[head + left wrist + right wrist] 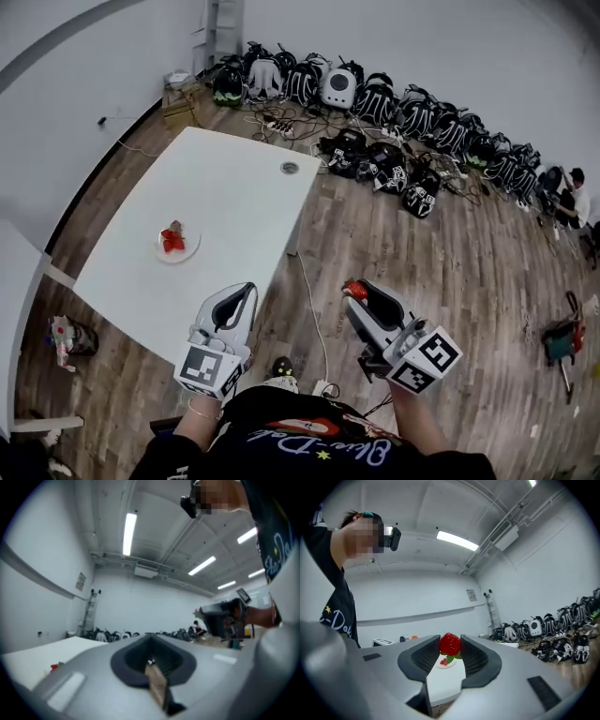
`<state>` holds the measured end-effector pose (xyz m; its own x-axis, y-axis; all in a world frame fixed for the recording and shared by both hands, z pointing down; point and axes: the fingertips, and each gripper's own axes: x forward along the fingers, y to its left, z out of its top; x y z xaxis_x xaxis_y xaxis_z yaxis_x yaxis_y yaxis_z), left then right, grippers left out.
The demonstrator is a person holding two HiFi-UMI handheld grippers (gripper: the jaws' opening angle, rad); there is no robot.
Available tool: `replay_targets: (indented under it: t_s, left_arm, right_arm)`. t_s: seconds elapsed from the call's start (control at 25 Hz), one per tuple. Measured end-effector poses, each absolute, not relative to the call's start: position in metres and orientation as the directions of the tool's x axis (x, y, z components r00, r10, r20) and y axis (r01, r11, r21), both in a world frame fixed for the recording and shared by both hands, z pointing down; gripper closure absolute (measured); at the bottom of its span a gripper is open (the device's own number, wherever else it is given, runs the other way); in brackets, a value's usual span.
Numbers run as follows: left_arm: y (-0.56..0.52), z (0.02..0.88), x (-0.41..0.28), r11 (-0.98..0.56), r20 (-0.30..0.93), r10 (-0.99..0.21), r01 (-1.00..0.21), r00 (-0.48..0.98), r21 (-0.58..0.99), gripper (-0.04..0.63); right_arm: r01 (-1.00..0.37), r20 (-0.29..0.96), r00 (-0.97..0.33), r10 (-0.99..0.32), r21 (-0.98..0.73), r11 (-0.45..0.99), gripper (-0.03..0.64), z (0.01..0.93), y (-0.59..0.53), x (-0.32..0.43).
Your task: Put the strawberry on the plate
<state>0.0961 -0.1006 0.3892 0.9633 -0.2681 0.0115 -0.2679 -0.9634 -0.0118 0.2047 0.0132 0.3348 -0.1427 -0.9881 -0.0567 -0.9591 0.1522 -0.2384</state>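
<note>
Strawberry [450, 644] is clamped between your right gripper's [449, 648] jaws, well apart from the plate [191, 250]. Your left gripper [150, 660] is closed on nothing, nearer the plate.

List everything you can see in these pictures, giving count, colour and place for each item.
table: one, white, on the wooden floor.
plate: one, white, on the table.
red fruit: small cluster on the plate, count unclear.
strawberry: one, red, gripped above the floor.
backpacks: many, black and grey, along the far wall.
seated person: one, far right.
left gripper: grey, jaws together, empty.
right gripper: grey, shut on the strawberry.
</note>
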Motion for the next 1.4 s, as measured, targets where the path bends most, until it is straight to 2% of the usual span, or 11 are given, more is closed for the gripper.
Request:
replay_targets:
  t_s: [0.2,0.36,0.52,0.68,0.84,1.04,1.16,1.4]
  left_arm:
    - [-0.161,0.388,0.093,-0.92,0.028,-0.391,-0.389,0.92,-0.045,0.598]
    - [-0.188,0.402,0.074,-0.848,0.047,-0.53,-0.528,0.847,-0.046,0.598]
    - [-0.21,0.413,0.069,-0.762,0.104,-0.648,-0.638,0.755,-0.11,0.598]
    - [-0.247,0.414,0.054,-0.583,0.102,-0.809,-0.812,0.579,-0.018,0.598]
    - [-0.282,0.406,0.029,-0.392,0.109,-0.915,-0.92,0.388,-0.022,0.598]
    - [-0.276,0.402,0.019,-0.179,0.116,-0.978,-0.984,0.176,-0.012,0.598]
    - [-0.263,0.41,0.017,-0.084,0.154,-0.985,-0.996,0.077,-0.036,0.598]
    - [-0.257,0.413,0.006,-0.009,0.17,-0.985,-1.0,0.009,0.001,0.598]
  right_arm:
    - [-0.913,-0.014,-0.362,-0.932,-0.194,0.358,0.472,0.34,-0.093,0.204]
    - [-0.828,0.065,-0.551,-0.832,-0.166,0.535,0.472,0.361,-0.169,0.182]
    - [-0.697,0.181,-0.714,-0.676,-0.089,0.712,0.472,0.391,-0.247,0.158]
    - [-0.486,0.374,-0.809,-0.453,0.007,0.874,0.472,0.434,-0.316,0.127]
    - [-0.297,0.53,-0.813,-0.24,-0.024,0.955,0.472,0.482,-0.371,0.102]
    - [-0.129,0.663,-0.745,-0.068,-0.044,0.991,0.472,0.55,-0.401,0.093]
    - [-0.076,0.687,-0.726,-0.013,-0.06,0.995,0.472,0.565,-0.415,0.078]
    - [-0.032,0.747,-0.664,0.03,-0.069,0.997,0.472,0.589,-0.431,0.051]
